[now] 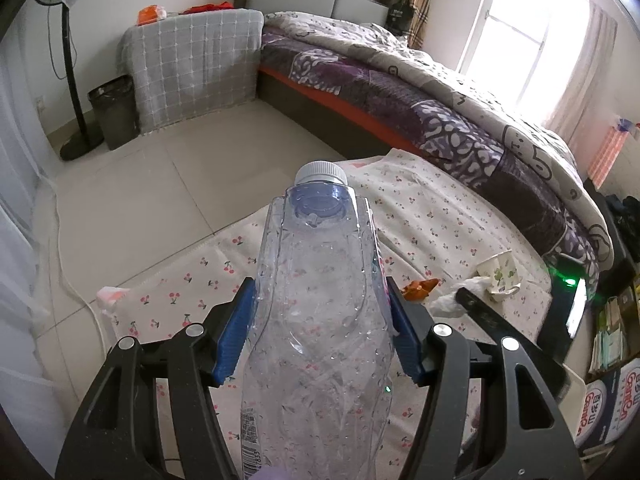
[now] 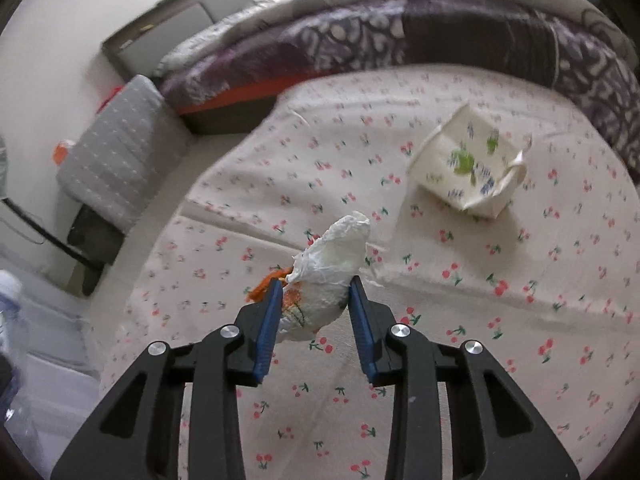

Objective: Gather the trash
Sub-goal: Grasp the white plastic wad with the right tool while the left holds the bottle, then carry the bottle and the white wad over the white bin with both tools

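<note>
Closest in, the left gripper (image 1: 320,304) clamps a clear plastic bottle (image 1: 320,320), while the right gripper (image 2: 314,300) pinches a crumpled white tissue wad (image 2: 332,264) above the cherry-print cloth (image 2: 480,320). Farther off lies a crushed paper cup (image 2: 468,164), beside the bed (image 2: 440,28).

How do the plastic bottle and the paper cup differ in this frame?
The plastic bottle is clear and beaded with droplets; the paper cup is opaque white with a green and blue print. The bottle is clamped in the left gripper; the cup lies free on the cherry-print cloth. The bottle is capped; the cup is crushed and tipped over. Both look like empty drink containers.
</note>
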